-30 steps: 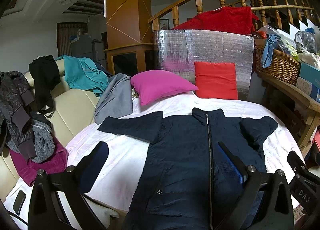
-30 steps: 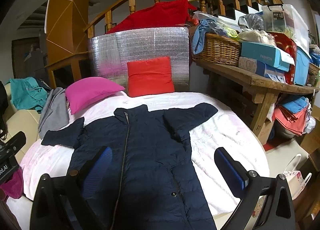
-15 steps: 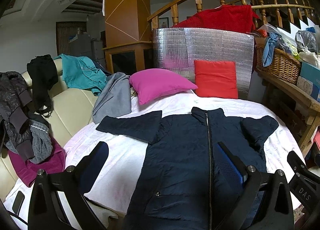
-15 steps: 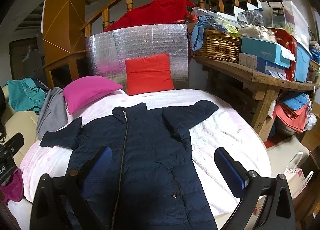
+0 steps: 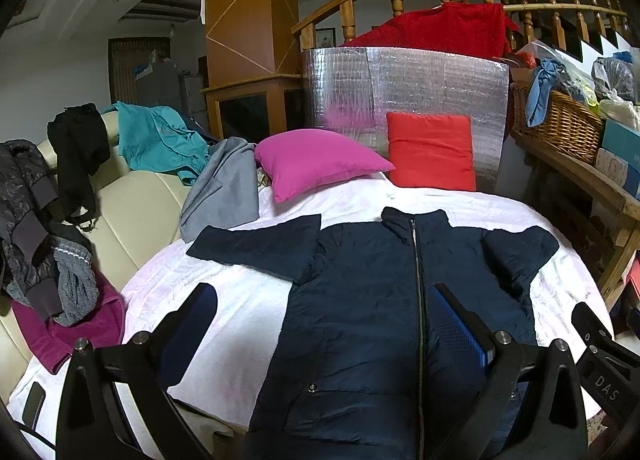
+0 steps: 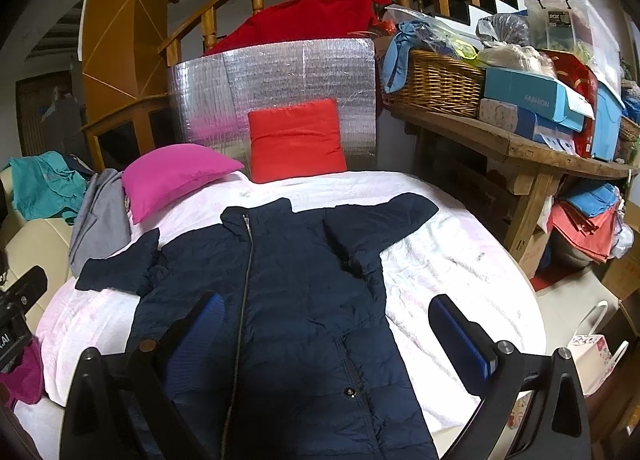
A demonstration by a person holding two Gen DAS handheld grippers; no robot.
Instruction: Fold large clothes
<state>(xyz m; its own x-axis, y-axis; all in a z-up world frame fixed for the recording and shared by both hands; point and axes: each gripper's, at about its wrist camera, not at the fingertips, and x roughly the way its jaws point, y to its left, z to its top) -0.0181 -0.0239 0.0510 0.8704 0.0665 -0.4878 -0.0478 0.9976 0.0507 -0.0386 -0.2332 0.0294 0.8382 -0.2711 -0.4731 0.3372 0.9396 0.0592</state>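
A round bed covered in a pale pink-white quilted sheet [image 5: 240,300] fills a cluttered room, with a magenta pillow [image 5: 316,159] and a red cushion [image 6: 296,139] at its far edge — a cream sofa [image 5: 136,211] left, a wooden worktop [image 6: 520,143] right. A zipped navy padded jacket [image 6: 304,300] lies flat, sleeves spread. Left tool [image 5: 320,336] and right tool [image 6: 326,336] hover above its lower half, both spread wide and holding nothing.

I see the navy jacket [image 5: 360,300] zipped, flat on the bed [image 5: 248,300], my left gripper [image 5: 320,324] spread wide above it
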